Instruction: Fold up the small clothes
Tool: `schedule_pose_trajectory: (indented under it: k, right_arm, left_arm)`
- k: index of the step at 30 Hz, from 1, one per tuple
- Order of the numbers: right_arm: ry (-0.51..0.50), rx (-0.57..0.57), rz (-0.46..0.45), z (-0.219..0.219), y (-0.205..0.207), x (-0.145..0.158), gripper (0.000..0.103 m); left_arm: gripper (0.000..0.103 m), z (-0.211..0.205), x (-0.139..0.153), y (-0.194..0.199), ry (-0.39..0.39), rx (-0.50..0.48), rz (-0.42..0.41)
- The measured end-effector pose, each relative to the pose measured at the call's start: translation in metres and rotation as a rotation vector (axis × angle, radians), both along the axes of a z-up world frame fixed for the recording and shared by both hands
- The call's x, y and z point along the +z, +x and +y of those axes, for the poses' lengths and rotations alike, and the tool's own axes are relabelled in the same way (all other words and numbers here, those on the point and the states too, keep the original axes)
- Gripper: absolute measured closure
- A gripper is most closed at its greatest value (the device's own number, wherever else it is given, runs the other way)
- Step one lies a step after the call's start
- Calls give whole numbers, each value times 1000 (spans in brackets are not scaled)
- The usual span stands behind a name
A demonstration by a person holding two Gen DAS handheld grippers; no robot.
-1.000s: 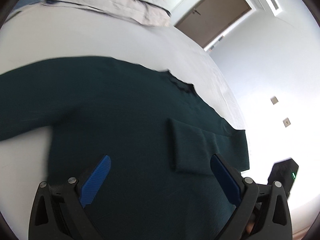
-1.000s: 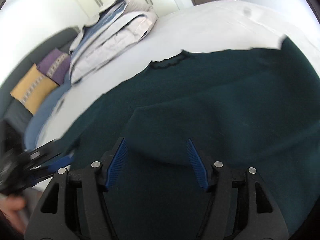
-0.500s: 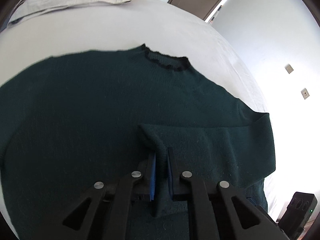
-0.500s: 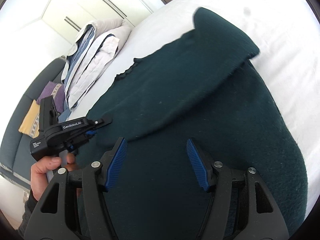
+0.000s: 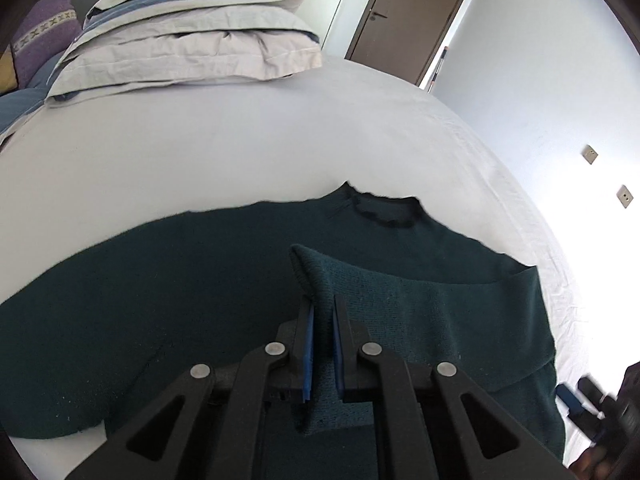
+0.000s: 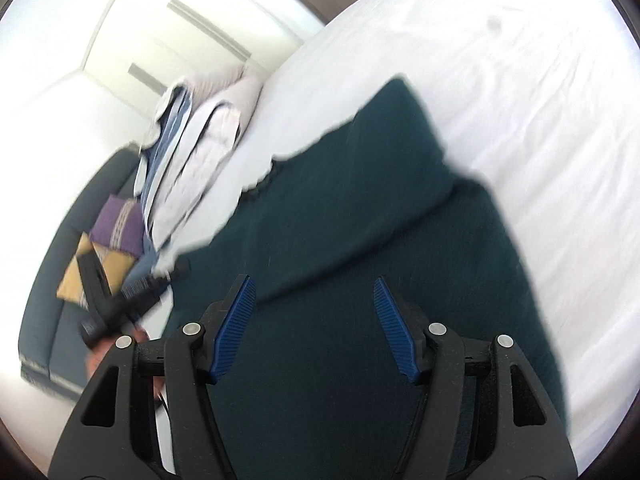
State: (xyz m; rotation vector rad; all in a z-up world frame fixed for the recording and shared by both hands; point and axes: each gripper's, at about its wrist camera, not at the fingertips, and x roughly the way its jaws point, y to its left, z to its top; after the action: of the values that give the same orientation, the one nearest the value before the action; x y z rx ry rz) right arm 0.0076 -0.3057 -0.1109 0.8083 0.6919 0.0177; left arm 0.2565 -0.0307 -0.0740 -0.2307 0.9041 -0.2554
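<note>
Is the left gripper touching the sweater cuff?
Touching. Left wrist view: the left gripper is shut on the sleeve cuff of the green sweater.

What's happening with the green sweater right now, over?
Left tongs shut on sleeve cuff. Right tongs open, empty, above green sweater. Sweater flat on white bed, one sleeve folded in. Nothing blocking.

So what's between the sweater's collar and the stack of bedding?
Only bare white sheet between the collar and the bedding, in the left wrist view.
</note>
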Motion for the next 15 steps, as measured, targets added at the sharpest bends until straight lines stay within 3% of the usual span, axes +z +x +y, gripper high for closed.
schedule_pose_trajectory:
  k: [7,11,15]
  right_arm:
    - [154,-50,-17,-41,31,5,41]
    - [214,-47,113,-48,45,-15,41]
    - [239,-80,141,-50,43,-35,41]
  left_arm:
    - [94,-3,-19,2,10,-6,-3]
    - [94,0,-20,2,-9,0,-3]
    - [94,-1,-17,0,-22,-9,-29]
